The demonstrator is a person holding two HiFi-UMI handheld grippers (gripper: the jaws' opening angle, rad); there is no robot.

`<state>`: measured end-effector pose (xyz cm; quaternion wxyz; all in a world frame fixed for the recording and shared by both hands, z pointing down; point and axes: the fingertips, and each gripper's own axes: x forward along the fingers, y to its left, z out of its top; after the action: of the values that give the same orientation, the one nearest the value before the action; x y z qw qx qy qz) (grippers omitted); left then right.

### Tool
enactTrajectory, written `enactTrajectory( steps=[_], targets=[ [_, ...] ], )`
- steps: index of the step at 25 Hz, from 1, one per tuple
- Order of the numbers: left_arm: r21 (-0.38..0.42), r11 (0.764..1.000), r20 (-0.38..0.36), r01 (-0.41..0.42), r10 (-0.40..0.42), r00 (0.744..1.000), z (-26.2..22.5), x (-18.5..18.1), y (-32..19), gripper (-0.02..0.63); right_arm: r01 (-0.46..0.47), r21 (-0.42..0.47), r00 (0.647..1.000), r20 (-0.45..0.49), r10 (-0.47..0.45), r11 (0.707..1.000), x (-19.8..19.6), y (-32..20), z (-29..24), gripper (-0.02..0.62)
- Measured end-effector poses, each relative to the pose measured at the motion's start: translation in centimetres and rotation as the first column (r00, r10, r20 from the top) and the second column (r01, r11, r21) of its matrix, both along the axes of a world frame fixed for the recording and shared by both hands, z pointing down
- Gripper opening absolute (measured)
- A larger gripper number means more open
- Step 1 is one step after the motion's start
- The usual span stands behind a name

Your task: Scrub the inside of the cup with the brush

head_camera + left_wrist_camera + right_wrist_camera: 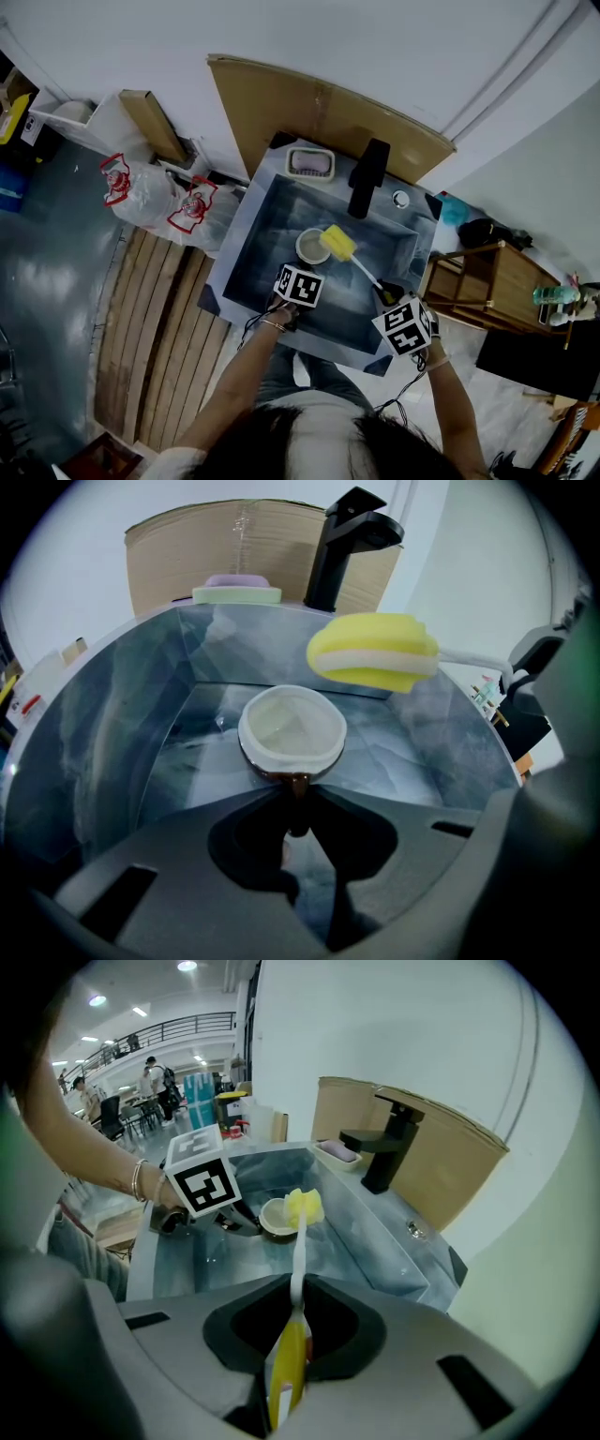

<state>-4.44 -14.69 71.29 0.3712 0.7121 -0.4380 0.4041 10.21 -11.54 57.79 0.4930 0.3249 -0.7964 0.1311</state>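
Observation:
A cup (312,246), white inside and brown outside, is held low inside the sink (265,217), its mouth tipped up. In the left gripper view my left gripper (298,794) is shut on the handle of the cup (292,729). My right gripper (295,1312) is shut on the yellow handle of the brush (289,1363). Its white stem reaches forward to a yellow sponge head (304,1207). The sponge head (338,242) hovers just beside and above the cup's rim, outside the cup. In the head view the left gripper (304,270) is left of the right gripper (389,298).
A black faucet (367,178) stands at the sink's back edge, with a soap dish (310,163) to its left. A cardboard sheet (319,108) leans on the wall behind. Plastic bags (159,195) lie to the left, and a wooden shelf (487,281) stands to the right.

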Motion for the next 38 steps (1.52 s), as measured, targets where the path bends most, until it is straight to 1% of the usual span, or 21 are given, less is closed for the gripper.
enactTrajectory(
  steps=[9, 13, 18, 23, 25, 31, 35, 37, 38],
  targets=[
    [0.001, 1.000, -0.003, -0.001, 0.001, 1.000, -0.1, -0.1, 0.0, 0.069, 0.138, -0.077, 0.989, -0.048, -0.142, 0.987, -2.7, -0.2, 0.6, 0.057],
    [0.004, 1.000, -0.003, -0.002, 0.002, 1.000, -0.2, -0.1, 0.0, 0.069, 0.175, -0.102, 0.981, -0.070, -0.182, 0.979, -3.8, -0.4, 0.8, 0.057],
    [0.003, 1.000, -0.003, -0.002, 0.002, 1.000, -0.2, -0.1, 0.0, 0.069, 0.199, -0.148, 0.971, -0.101, -0.215, 0.969, -4.6, -0.7, 1.2, 0.058],
    [0.005, 1.000, -0.003, -0.003, 0.003, 1.000, -0.1, -0.1, 0.1, 0.069, 0.198, -0.242, 0.968, -0.102, -0.228, 0.950, -5.1, -1.4, 1.3, 0.058],
    [0.005, 1.000, -0.004, -0.002, 0.002, 1.000, -0.1, -0.2, 0.1, 0.069, 0.206, -0.264, 0.966, -0.100, -0.239, 0.942, -5.5, -2.0, 1.2, 0.058],
    [0.005, 1.000, -0.005, -0.002, 0.002, 1.000, -0.1, -0.1, 0.0, 0.069, 0.246, -0.300, 0.946, -0.133, -0.296, 0.922, -6.6, -3.0, 0.8, 0.058],
    [0.003, 1.000, -0.005, -0.003, 0.003, 1.000, -0.1, -0.2, 0.1, 0.069, 0.260, -0.308, 0.934, -0.158, -0.319, 0.915, -7.1, -3.4, 0.8, 0.058],
    [0.004, 1.000, -0.006, -0.003, 0.003, 1.000, -0.1, -0.1, 0.1, 0.069, 0.254, -0.301, 0.940, -0.148, -0.308, 0.919, -7.5, -4.0, 0.6, 0.058],
    [0.004, 1.000, -0.005, -0.003, 0.003, 1.000, -0.1, -0.1, 0.1, 0.069, 0.244, -0.290, 0.949, -0.126, -0.290, 0.925, -7.9, -4.5, 0.3, 0.057]
  ],
)
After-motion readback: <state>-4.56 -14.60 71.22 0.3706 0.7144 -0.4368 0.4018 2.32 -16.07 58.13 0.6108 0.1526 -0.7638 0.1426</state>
